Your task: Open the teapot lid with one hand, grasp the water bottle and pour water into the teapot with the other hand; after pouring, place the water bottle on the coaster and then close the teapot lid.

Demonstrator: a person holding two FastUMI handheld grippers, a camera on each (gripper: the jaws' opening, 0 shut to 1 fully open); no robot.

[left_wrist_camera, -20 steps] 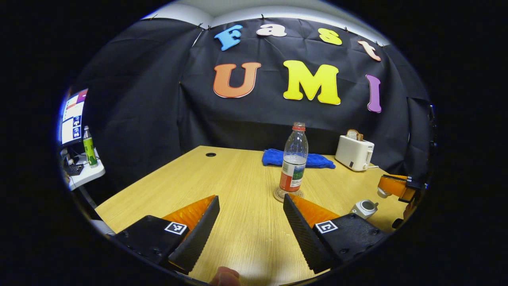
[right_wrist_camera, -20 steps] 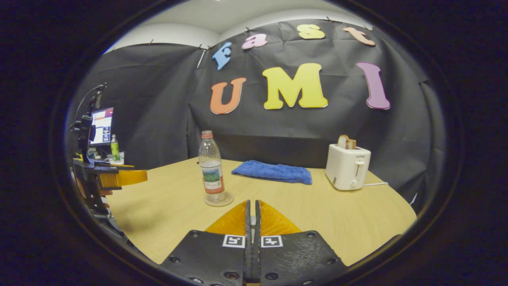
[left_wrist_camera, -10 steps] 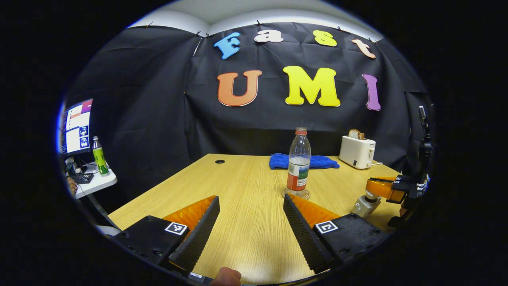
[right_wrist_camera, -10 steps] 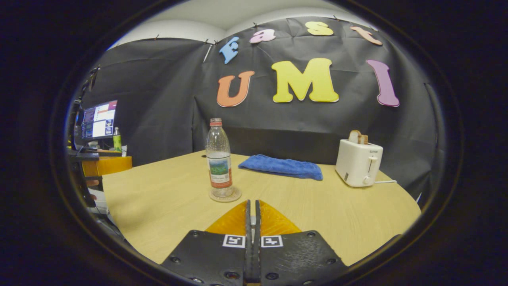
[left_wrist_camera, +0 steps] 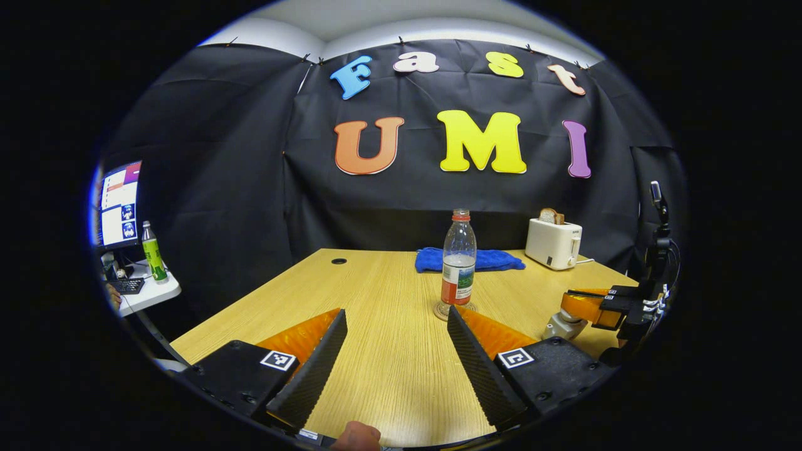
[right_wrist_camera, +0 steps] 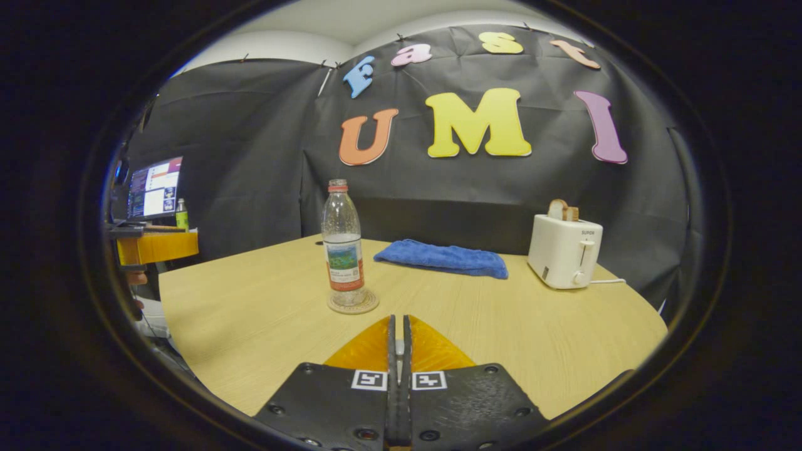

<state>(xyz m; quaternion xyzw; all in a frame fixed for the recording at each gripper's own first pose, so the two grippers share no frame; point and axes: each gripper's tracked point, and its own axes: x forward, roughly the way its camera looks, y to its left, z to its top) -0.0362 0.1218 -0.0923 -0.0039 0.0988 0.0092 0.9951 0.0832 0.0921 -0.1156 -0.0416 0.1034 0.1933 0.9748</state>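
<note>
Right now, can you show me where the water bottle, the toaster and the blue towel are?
water bottle (right_wrist_camera: 344,266): right gripper view, on its label.
toaster (right_wrist_camera: 562,254): right gripper view, on its front side.
blue towel (right_wrist_camera: 442,258): right gripper view, on its middle.

The water bottle (right_wrist_camera: 343,241) was stood upright on the coaster (right_wrist_camera: 353,303), mid-table (right_wrist_camera: 263,307). Behind it, to its right, a folded cloth (right_wrist_camera: 442,258) was laid; further right, a toaster (right_wrist_camera: 564,252) was placed.

Water bottle on its coaster, teapot off to the side

The clear water bottle (left_wrist_camera: 458,258), red-capped and partly filled, stands upright on the round coaster (left_wrist_camera: 455,309) mid-surface; the small grey teapot (left_wrist_camera: 562,324) sits well apart, partly hidden.
</note>
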